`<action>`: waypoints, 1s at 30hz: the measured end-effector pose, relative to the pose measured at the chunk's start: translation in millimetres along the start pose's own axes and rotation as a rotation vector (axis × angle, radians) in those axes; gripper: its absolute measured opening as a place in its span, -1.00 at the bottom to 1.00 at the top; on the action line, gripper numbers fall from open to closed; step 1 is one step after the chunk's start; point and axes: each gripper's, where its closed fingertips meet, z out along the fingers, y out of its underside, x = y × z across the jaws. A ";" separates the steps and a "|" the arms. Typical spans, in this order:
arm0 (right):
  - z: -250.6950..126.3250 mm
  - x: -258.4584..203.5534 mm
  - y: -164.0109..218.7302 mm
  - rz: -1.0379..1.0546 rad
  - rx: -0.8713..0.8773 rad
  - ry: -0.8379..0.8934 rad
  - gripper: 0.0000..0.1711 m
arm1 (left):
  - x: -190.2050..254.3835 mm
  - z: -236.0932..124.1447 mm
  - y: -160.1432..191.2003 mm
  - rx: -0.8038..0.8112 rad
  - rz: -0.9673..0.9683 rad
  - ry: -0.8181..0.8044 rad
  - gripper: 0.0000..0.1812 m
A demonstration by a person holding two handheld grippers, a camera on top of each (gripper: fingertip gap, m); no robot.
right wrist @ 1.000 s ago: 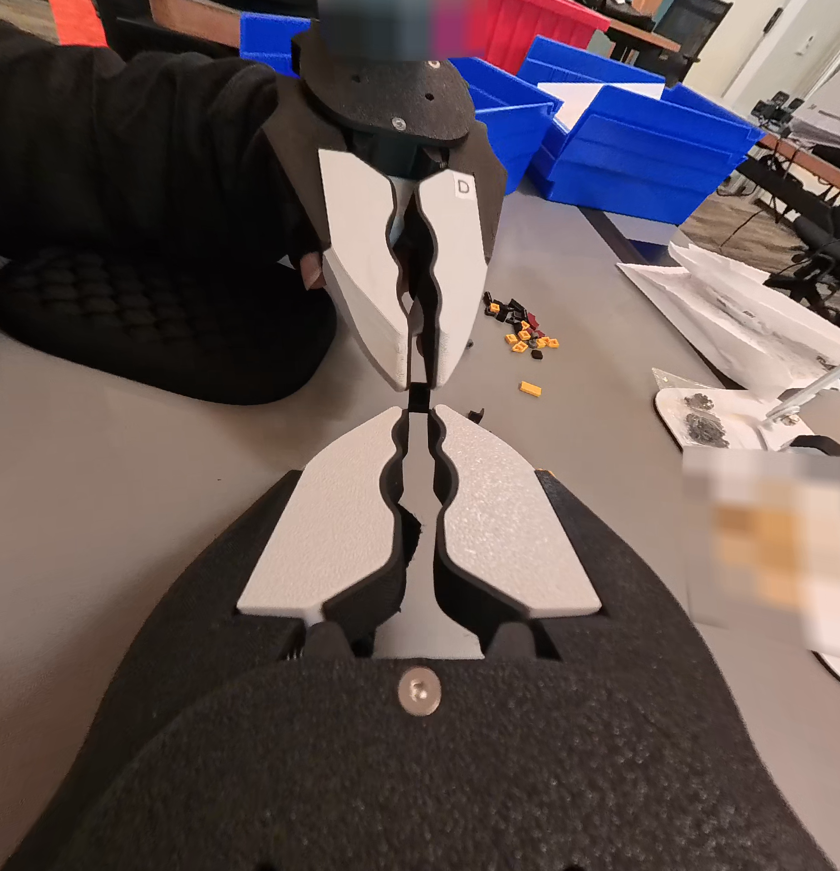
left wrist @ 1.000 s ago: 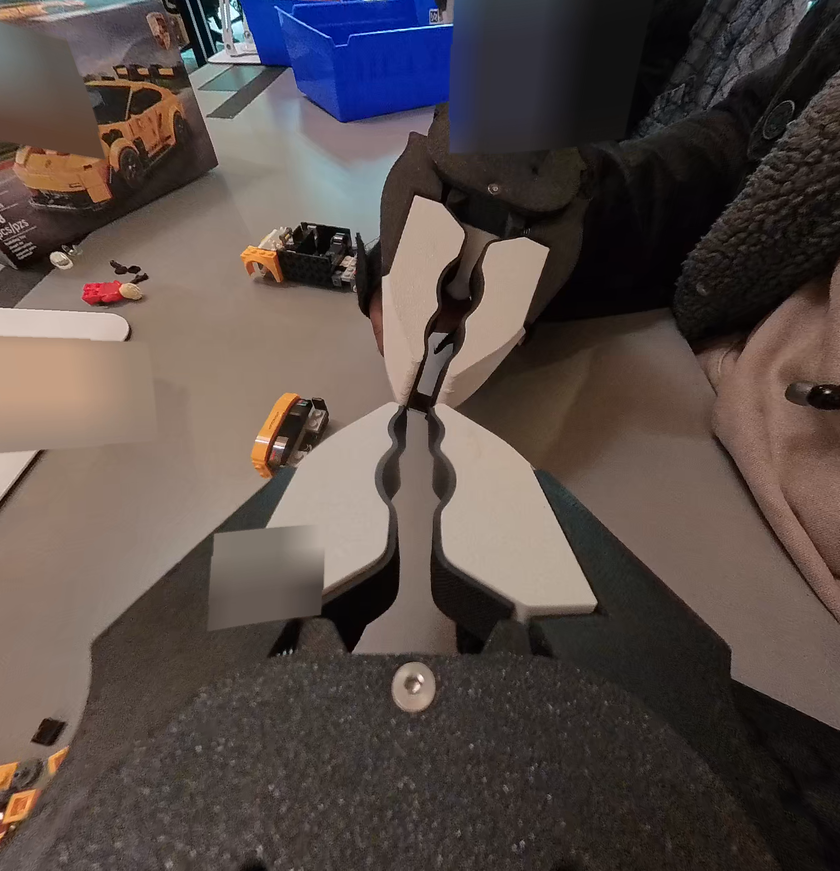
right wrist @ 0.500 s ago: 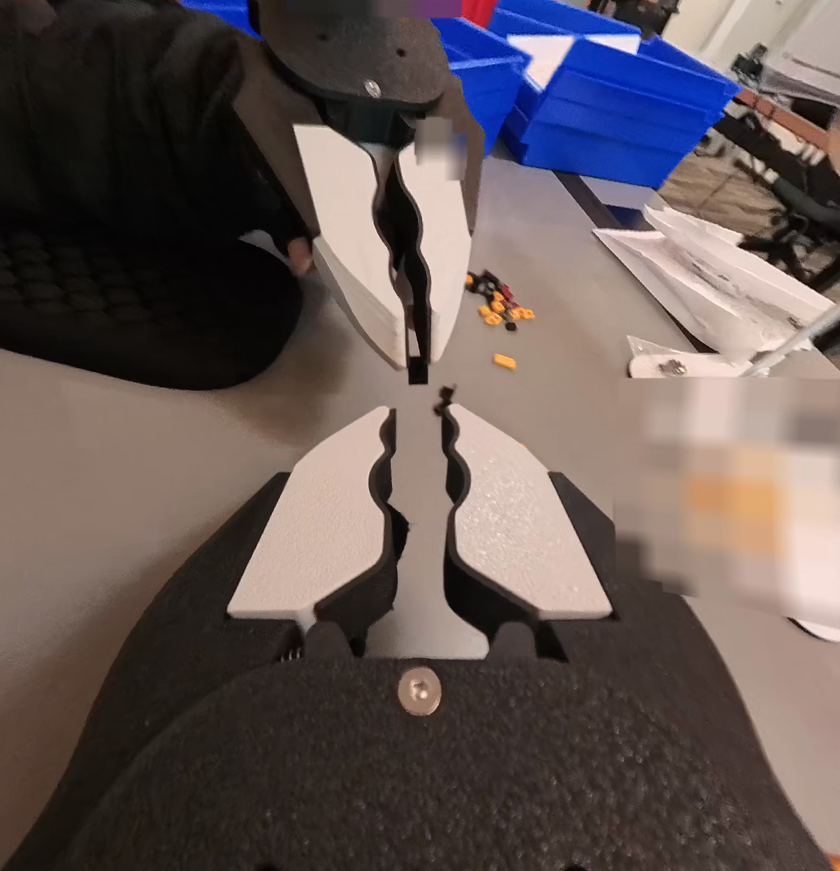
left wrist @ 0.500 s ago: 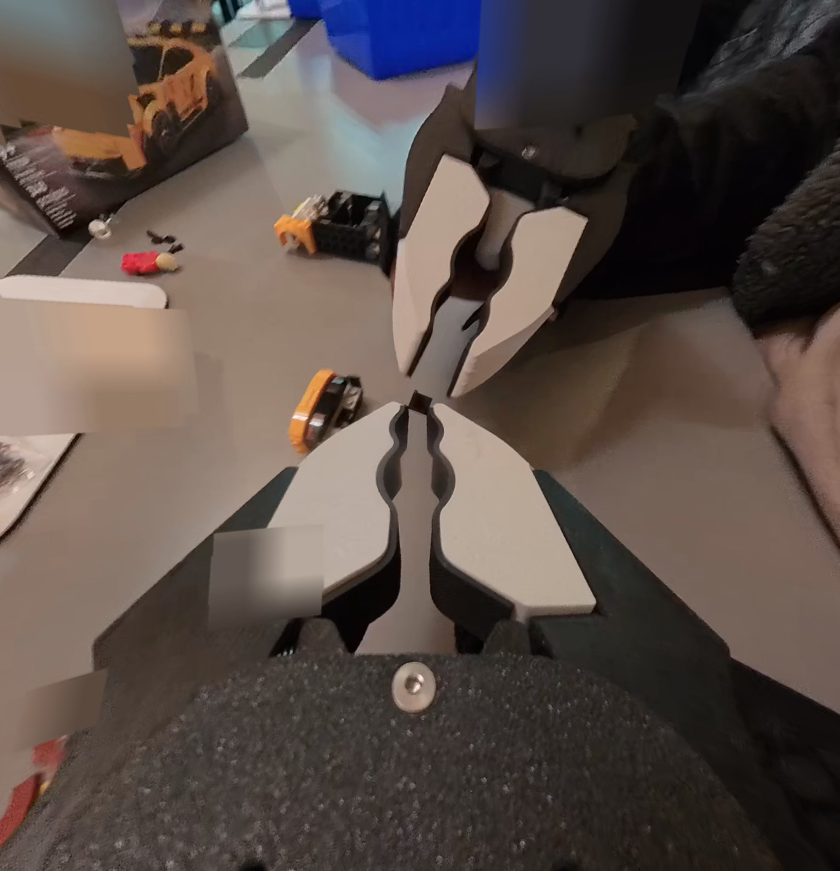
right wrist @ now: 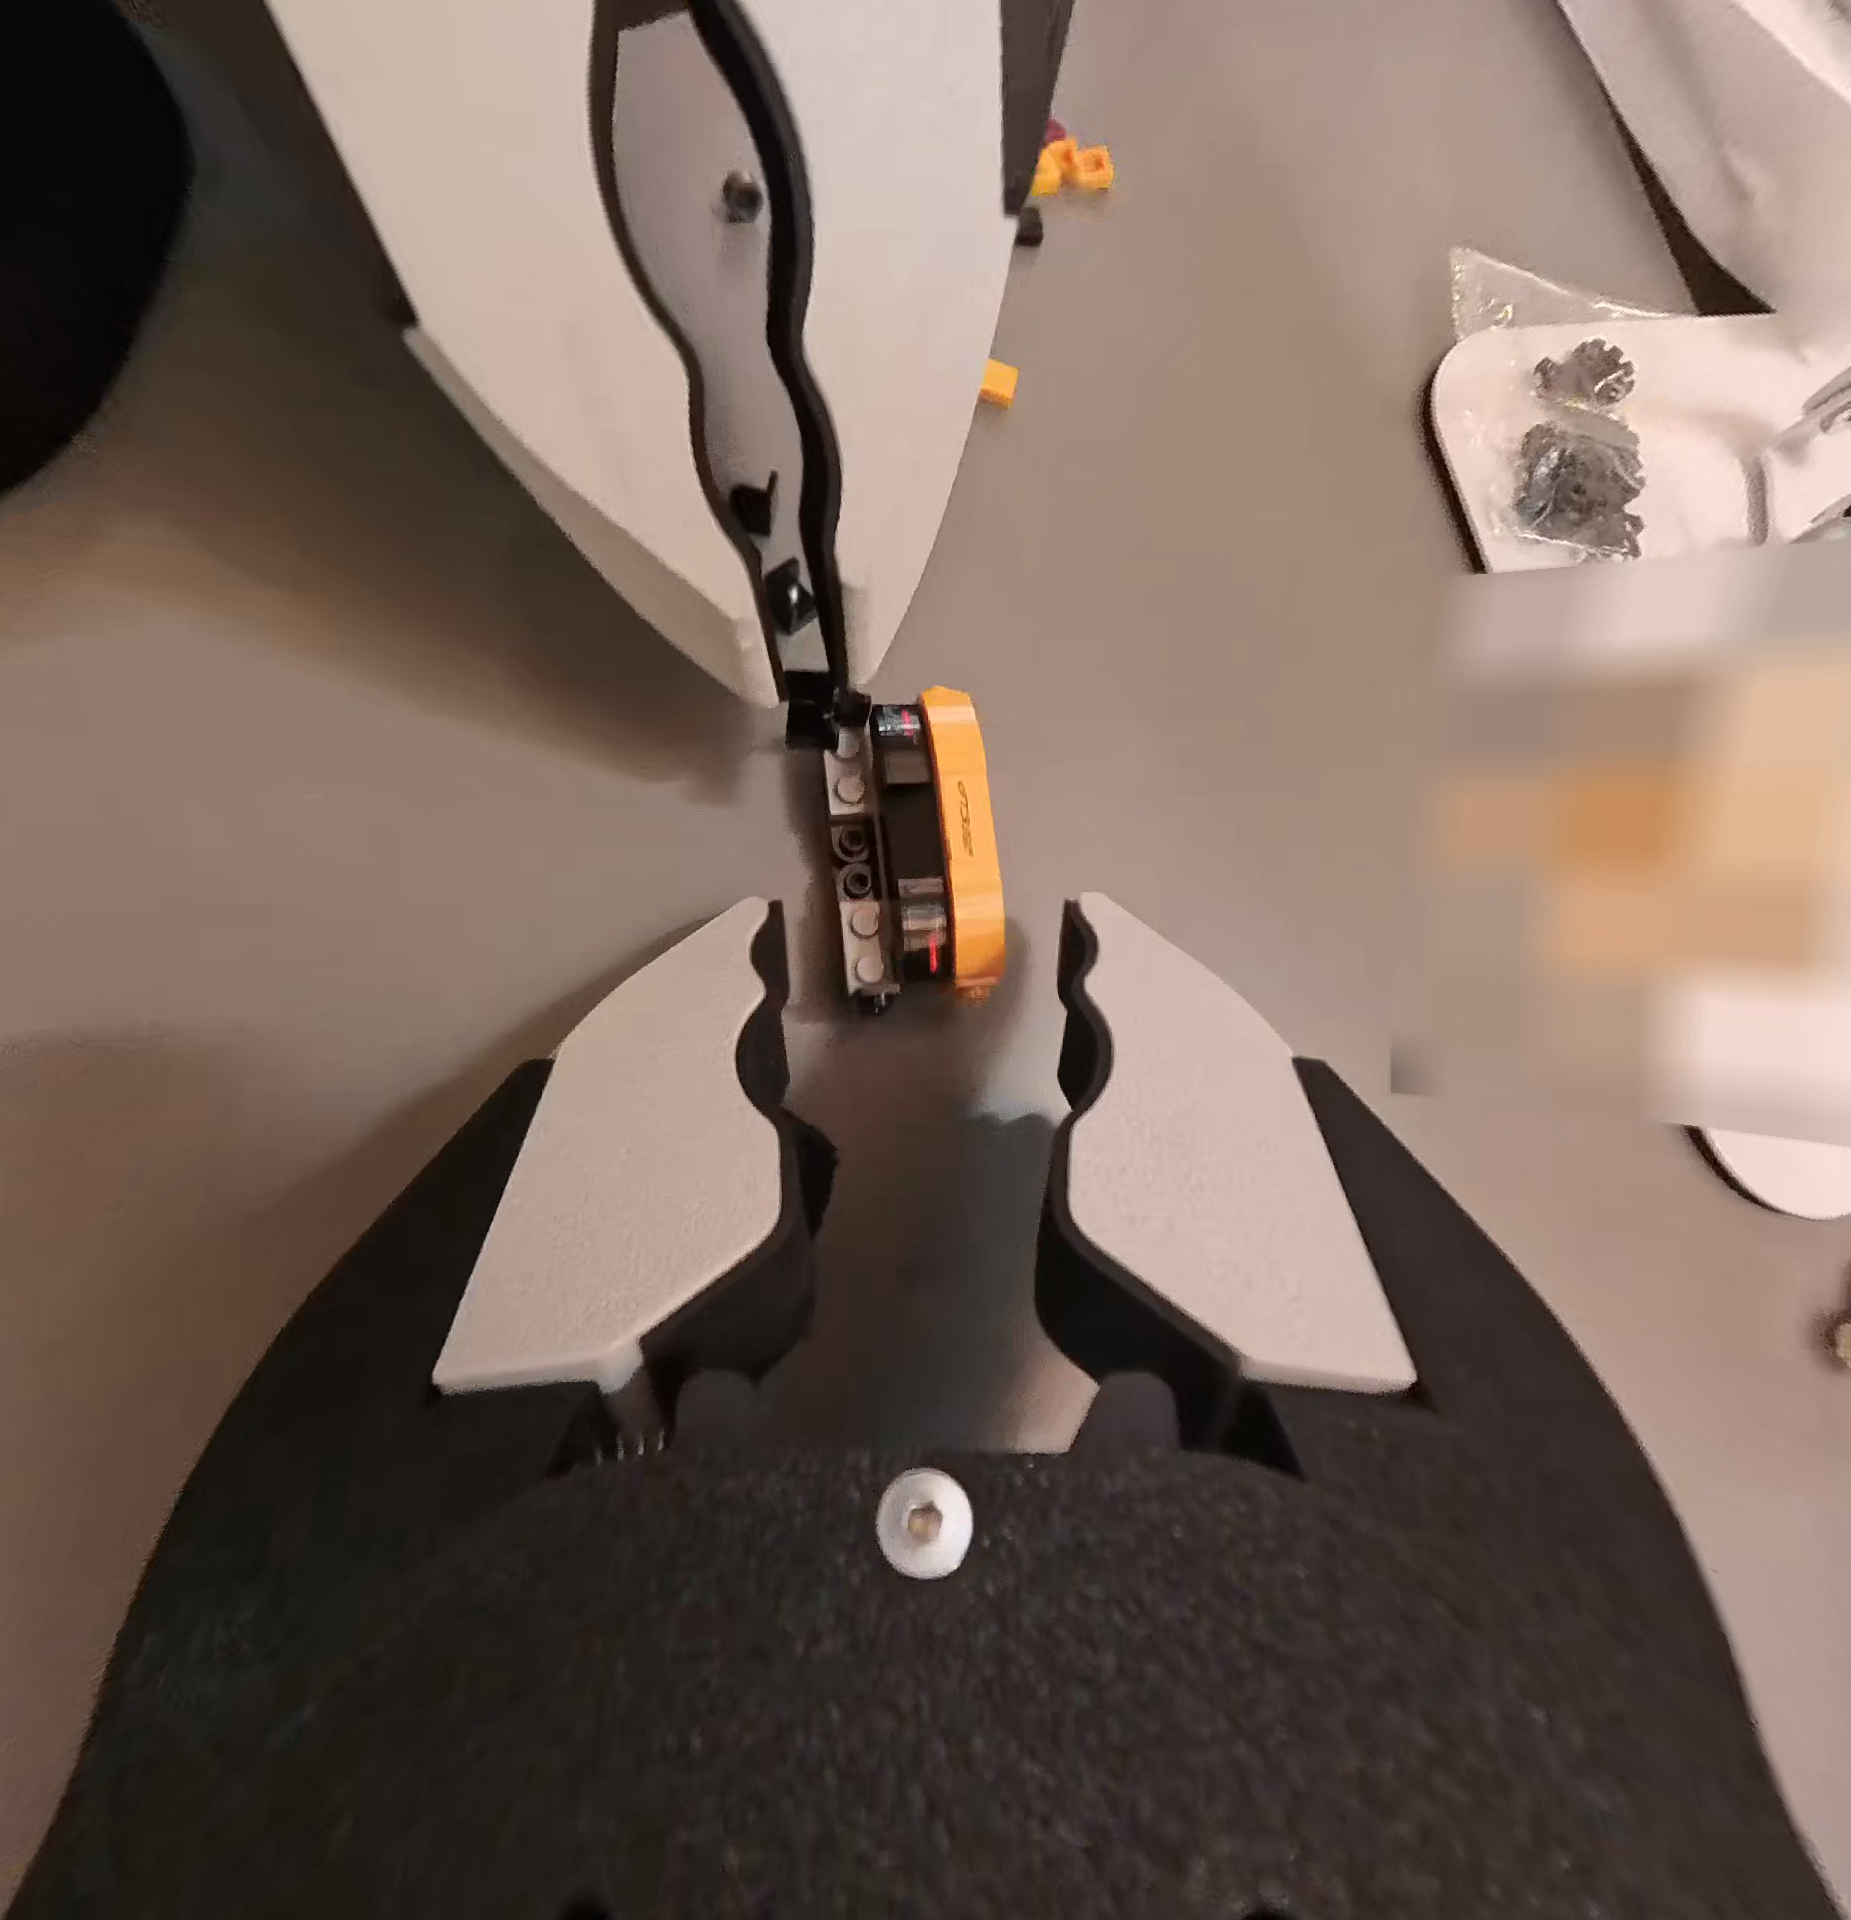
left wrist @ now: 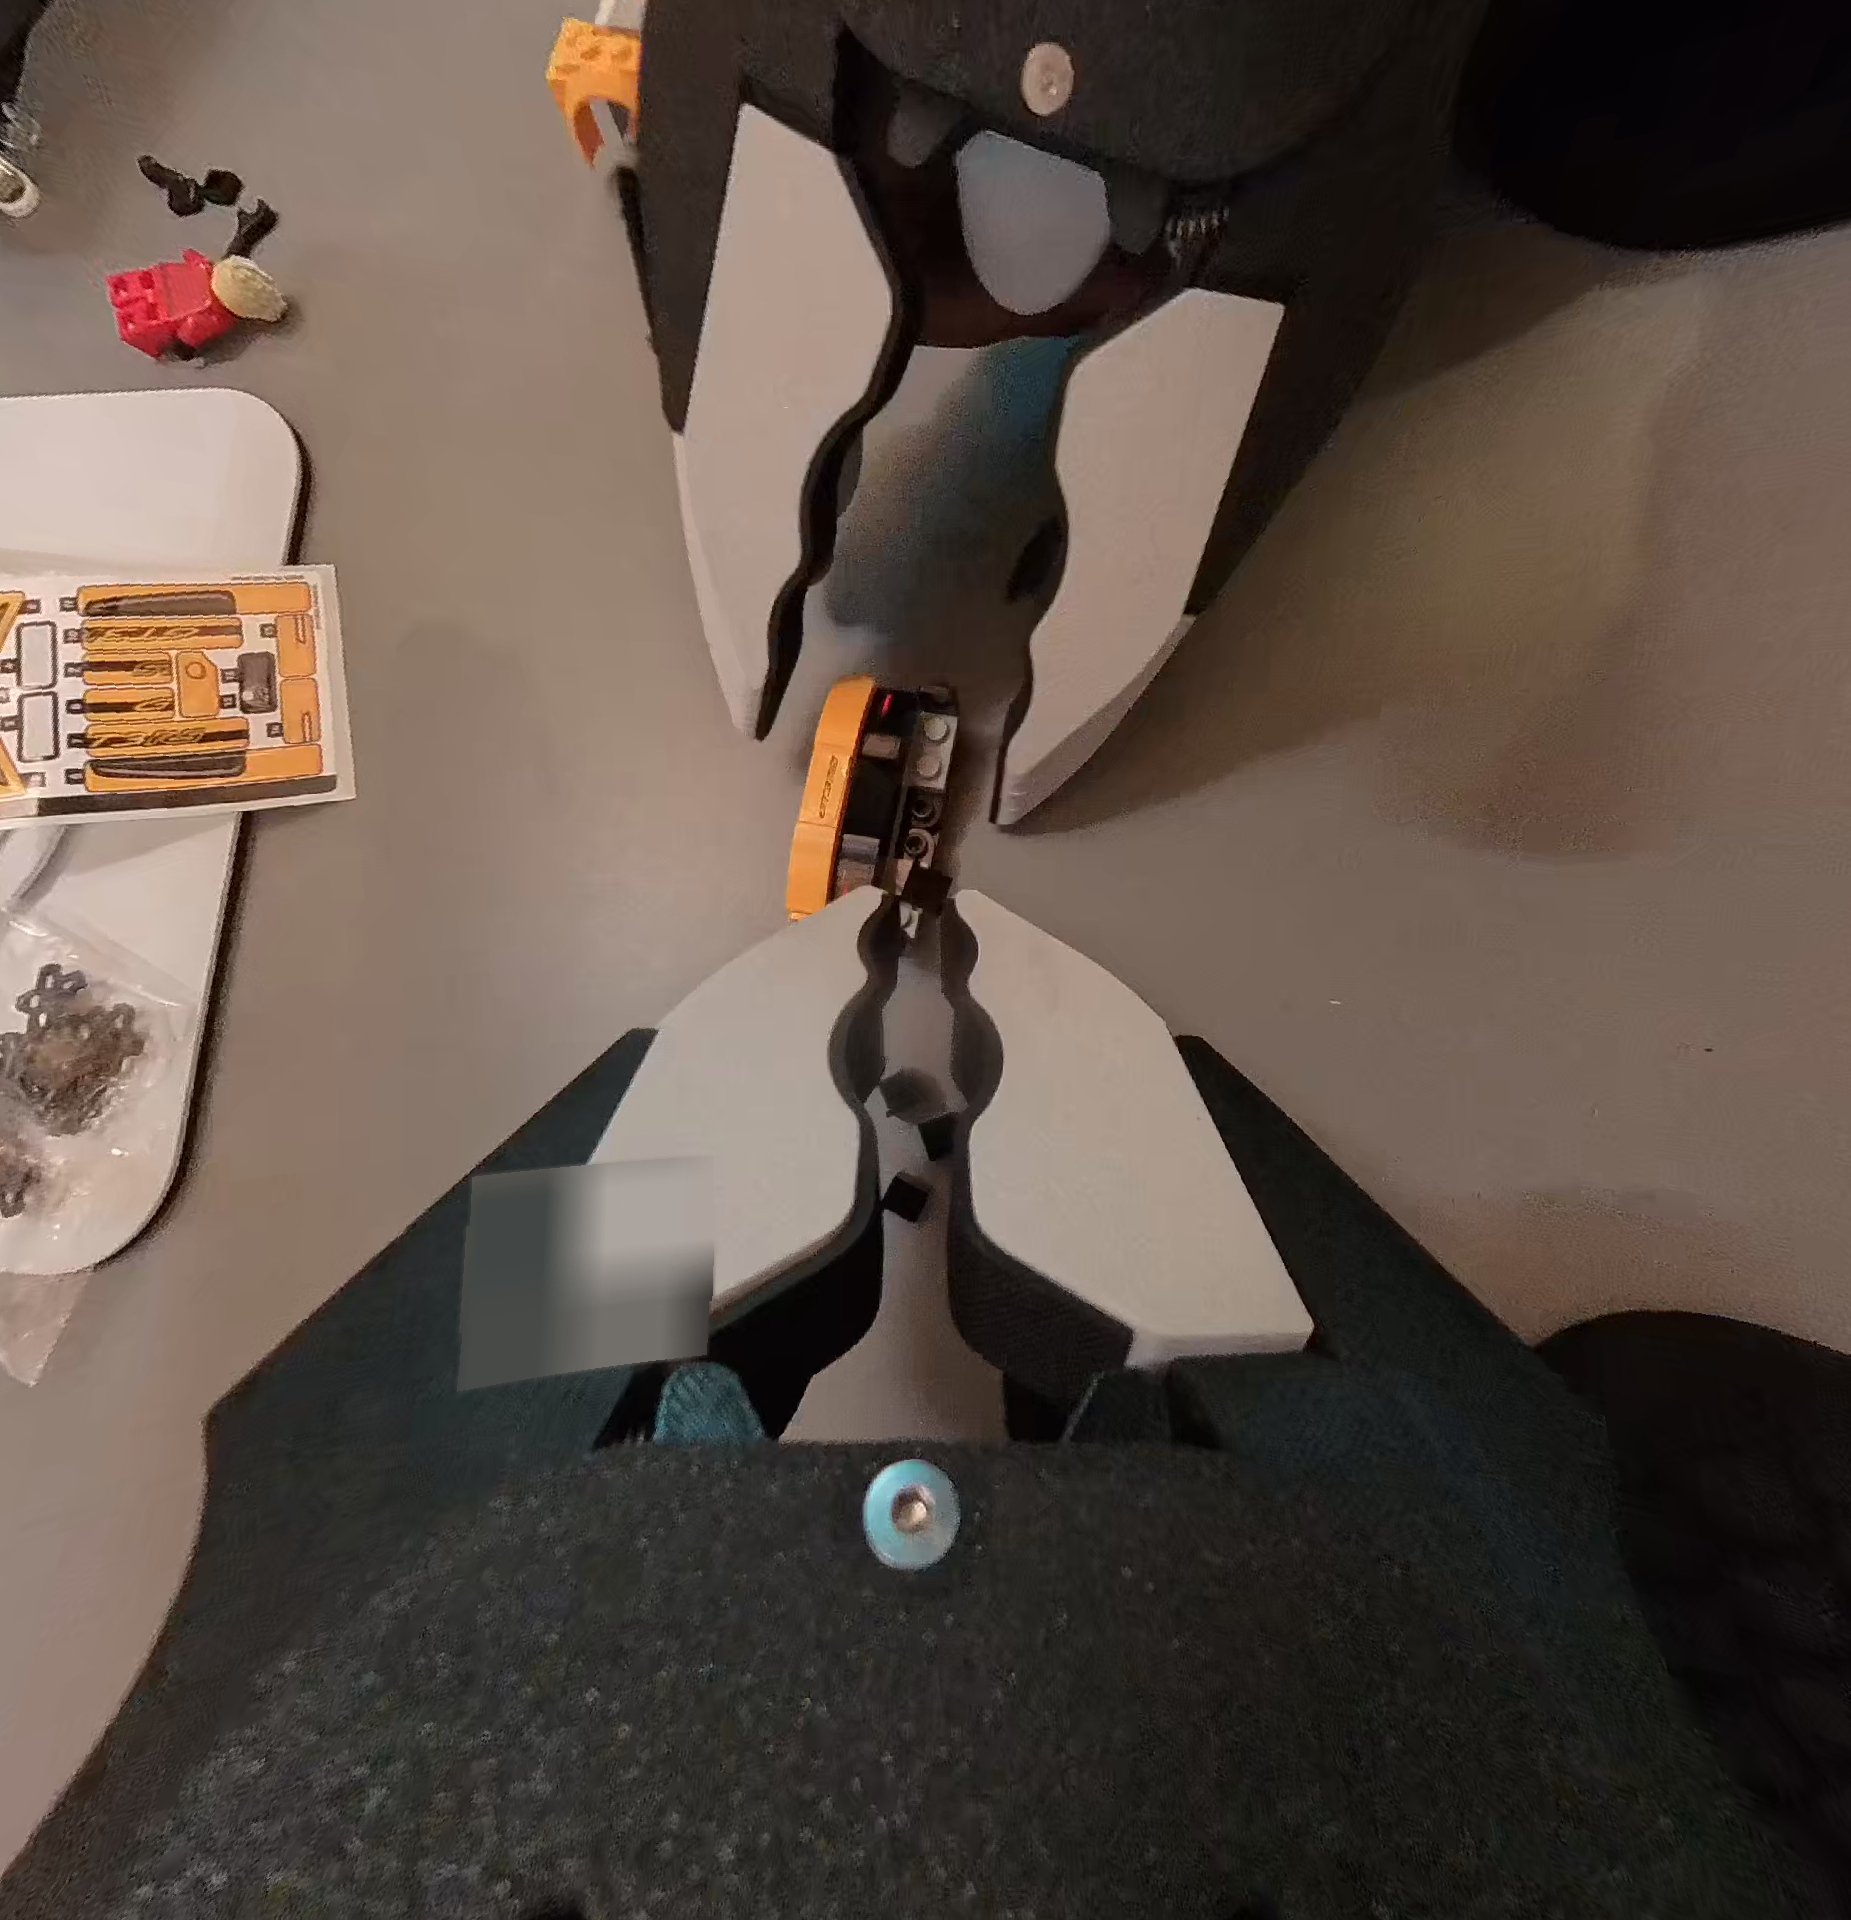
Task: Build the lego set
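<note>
Grey table: orange-black lego assembly, sticker sheet, red piece.

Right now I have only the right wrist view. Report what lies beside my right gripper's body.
Observer: An orange arch piece sits on the table beside the right gripper, back from its open fingers.
Operator: Name what's on the white board.
Observer: A sticker sheet of orange and black decals lies on the white board.
Operator: List loose parts past it.
Observer: Small black bits lie just beyond a red piece.
</note>
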 end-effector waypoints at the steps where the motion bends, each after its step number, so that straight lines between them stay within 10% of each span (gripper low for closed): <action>1: 1.7 0.3 -1.1 0.002 0.001 -0.008 -0.45 | 0.0 0.7 0.7 -0.005 0.003 -0.001 -0.92; 30: -4.3 -27.2 -7.8 0.159 0.040 -0.227 -0.66 | 11.6 -1.1 14.6 -0.193 -0.126 0.051 -0.84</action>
